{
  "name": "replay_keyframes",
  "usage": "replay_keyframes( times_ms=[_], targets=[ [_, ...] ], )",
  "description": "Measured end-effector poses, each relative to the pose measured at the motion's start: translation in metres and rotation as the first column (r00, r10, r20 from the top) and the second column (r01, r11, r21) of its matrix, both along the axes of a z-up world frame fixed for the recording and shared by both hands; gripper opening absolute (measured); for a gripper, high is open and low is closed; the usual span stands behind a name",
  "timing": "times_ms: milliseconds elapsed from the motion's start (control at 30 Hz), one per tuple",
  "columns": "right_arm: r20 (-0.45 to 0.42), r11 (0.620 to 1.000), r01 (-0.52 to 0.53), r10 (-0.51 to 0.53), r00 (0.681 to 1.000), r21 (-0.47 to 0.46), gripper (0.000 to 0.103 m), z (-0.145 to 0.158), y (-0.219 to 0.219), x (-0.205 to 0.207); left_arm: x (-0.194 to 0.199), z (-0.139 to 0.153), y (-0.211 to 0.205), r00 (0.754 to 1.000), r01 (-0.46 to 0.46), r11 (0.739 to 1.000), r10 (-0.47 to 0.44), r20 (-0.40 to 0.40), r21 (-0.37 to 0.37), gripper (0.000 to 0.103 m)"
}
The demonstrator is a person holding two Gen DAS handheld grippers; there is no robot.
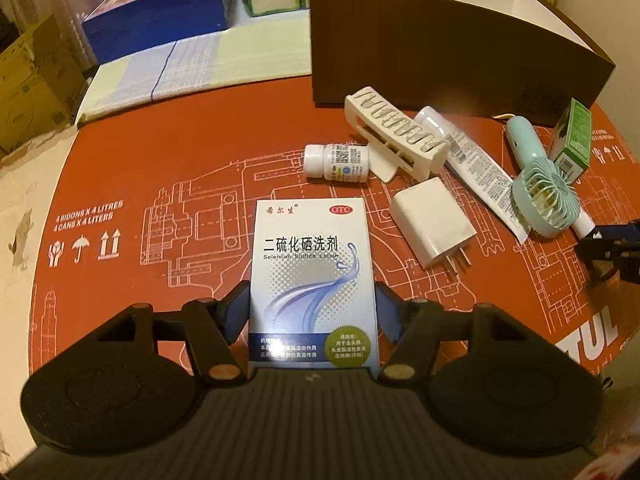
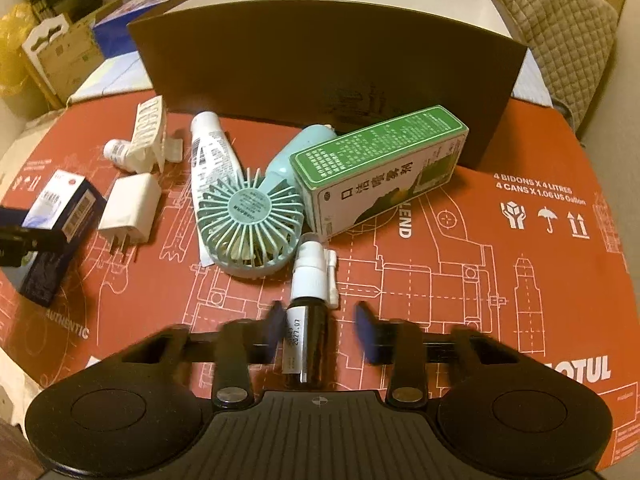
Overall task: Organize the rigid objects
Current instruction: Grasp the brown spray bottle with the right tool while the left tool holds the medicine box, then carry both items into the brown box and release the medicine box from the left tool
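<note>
Warm, dim indoor light gives both views a yellowish cast with soft shadows. Fisheye distortion bends the edges and darkens the corners. In the right wrist view the right gripper (image 2: 320,324) fingers smear with motion blur.

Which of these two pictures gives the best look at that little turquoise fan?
The right wrist view: the fan lies near the middle, its round grille and label facing the camera. The left wrist view shows the fan small, off to the right.
</note>
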State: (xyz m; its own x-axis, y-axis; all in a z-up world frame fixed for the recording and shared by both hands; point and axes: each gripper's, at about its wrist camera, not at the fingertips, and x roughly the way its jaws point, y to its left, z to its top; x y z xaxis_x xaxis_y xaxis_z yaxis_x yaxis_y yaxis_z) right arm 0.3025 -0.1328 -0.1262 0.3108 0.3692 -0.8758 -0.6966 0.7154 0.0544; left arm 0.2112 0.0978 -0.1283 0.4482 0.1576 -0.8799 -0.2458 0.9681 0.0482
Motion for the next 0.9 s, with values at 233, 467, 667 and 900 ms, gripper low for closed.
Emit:
replay_keyframes(
  times_ms=[233, 467, 667, 900],
  targets=[
    [-0.003, 1.0, 0.028, -0.028, 1.0, 0.0, 0.02, 0.0, -0.002, -0.004, 0.001, -0.001, -0.002, 0.999, 0.04, 0.999, -0.04, 0.01, 0.008, 0.061],
    [0.009, 0.997, 0.069, -0.069, 0.998, 0.016, 0.02, 0.008, -0.009, -0.01, -0.005, 0.007, 0.001, 0.997, 0.068, 0.998, -0.069, 0.043, 0.009, 0.061],
    [0.024, 0.994, 0.092, -0.094, 0.995, 0.049, 0.02, 0.02, -0.011, -0.017, -0.015, 0.025, 0.006, 0.993, 0.075, 0.997, -0.076, 0.091, 0.012, 0.061],
    [0.049, 0.988, 0.097, -0.103, 0.993, 0.123, 0.02, 0.047, -0.01, -0.024, -0.021, 0.056, 0.008, 0.984, 0.091, 0.996, -0.092, 0.156, 0.014, 0.061]
  ],
)
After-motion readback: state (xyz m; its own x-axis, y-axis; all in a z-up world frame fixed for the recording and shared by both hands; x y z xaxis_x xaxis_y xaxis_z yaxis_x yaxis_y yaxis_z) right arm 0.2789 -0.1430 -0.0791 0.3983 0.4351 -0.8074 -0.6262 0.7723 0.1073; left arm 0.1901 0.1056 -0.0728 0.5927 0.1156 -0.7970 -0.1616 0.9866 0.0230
